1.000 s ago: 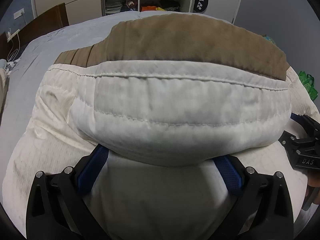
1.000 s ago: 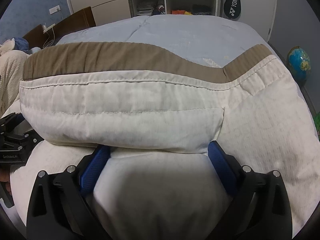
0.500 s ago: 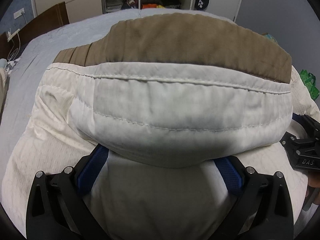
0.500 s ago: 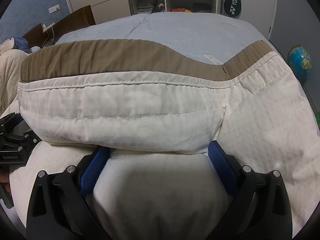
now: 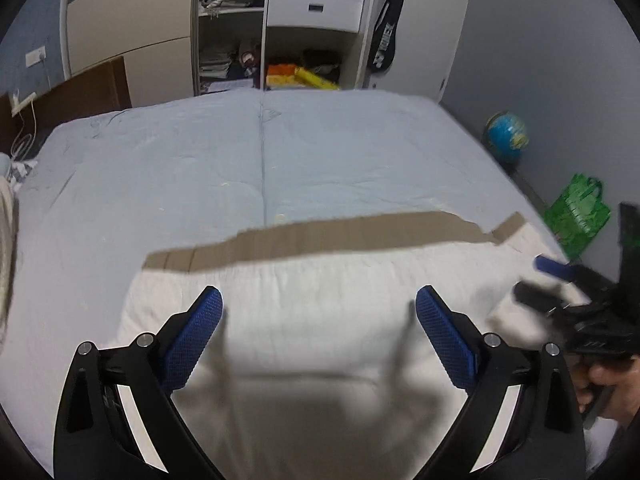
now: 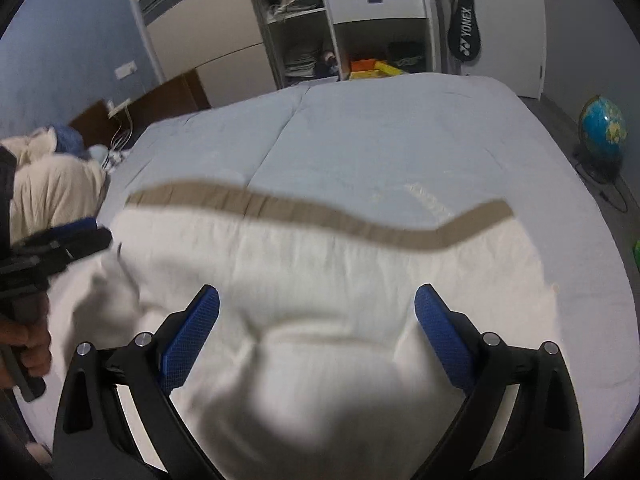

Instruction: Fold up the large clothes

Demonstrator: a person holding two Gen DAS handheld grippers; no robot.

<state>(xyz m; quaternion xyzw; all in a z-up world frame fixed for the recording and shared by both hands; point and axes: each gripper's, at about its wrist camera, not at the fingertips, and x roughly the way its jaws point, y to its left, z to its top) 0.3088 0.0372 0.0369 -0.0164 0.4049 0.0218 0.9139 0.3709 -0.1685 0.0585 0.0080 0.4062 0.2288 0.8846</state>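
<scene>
A large cream garment with a brown hem band lies flat on the pale blue bed. It also shows in the right wrist view, with its brown band along the far edge. My left gripper is open and empty, raised above the garment's near part. My right gripper is open and empty above the garment too. The right gripper shows blurred at the right of the left wrist view. The left gripper shows at the left of the right wrist view.
A wardrobe with open shelves stands beyond the bed. A globe and a green bag sit on the floor to the right. A heap of beige bedding lies at the bed's left. A racket bag hangs on the wall.
Both grippers let go of the folded garment edge they were carrying and lifted away. The garment now lies flat, and the views are blurred by motion.
</scene>
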